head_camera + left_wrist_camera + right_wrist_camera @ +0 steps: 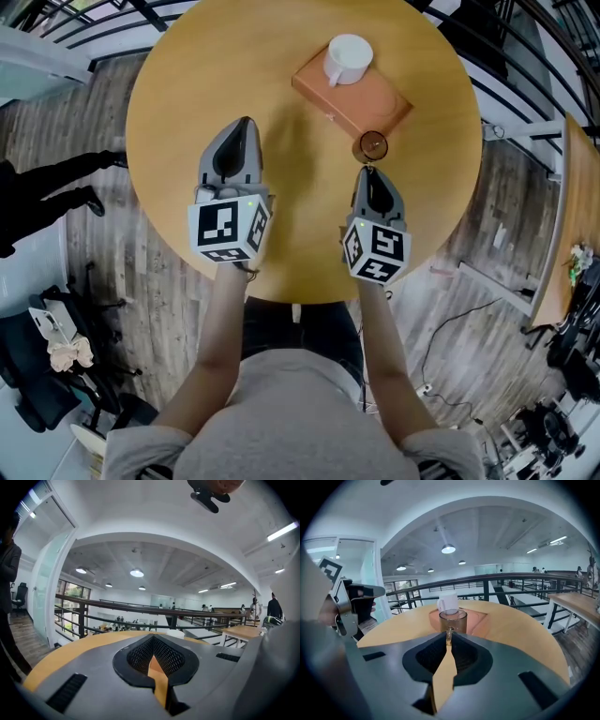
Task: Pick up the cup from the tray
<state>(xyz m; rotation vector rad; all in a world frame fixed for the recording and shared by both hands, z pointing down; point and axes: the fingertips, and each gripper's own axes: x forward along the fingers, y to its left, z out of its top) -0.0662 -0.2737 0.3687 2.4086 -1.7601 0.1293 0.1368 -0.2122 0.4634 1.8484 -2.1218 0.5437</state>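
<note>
An orange tray (380, 101) lies at the far right of the round wooden table (178, 103), and a white mug (347, 58) stands on its far corner. A brown glass cup (373, 145) is just off the tray's near edge, upright. My right gripper (365, 170) is shut on its handle; in the right gripper view the cup (453, 620) sits right at the jaw tips (448, 633), with the white mug (449, 603) and the tray (482, 619) behind it. I cannot tell whether the cup touches the table. My left gripper (246, 124) hovers over the table's middle, shut and empty (152, 642).
Black railings (84, 23) ring the table's far side. A second wooden table (579, 187) stands at the right, beyond a gap of plank floor. A dark-clothed person (42, 192) is at the left. The table's near edge runs just under both grippers.
</note>
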